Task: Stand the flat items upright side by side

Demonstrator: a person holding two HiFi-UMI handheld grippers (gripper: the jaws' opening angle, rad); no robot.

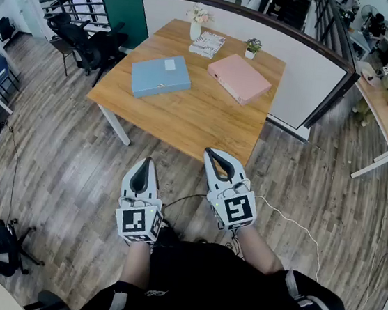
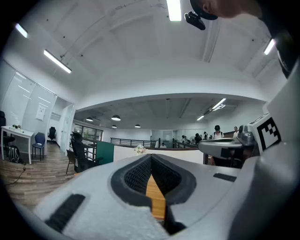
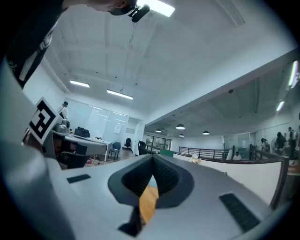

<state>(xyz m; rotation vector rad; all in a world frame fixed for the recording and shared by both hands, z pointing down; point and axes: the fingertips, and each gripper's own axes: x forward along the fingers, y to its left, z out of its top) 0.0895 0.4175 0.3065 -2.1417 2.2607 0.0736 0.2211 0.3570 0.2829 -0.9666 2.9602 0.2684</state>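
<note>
While the left gripper [image 1: 146,163] and right gripper [image 1: 213,154] hover before the tabletop [image 1: 184,118], jaws pressed together (both empty), blue folder [image 1: 160,76] and pink folder [image 1: 238,78] lie flat there, apart.

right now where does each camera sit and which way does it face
head view: on the person's head, facing steeply down at the table, blue folder, pink folder; left gripper, right gripper and forearms show.
left gripper view: on that gripper, facing along its shut jaws across the table; right gripper at right.
right gripper view: likewise, jaws shut; left gripper at left.
shared: table and flowers in all.
</note>
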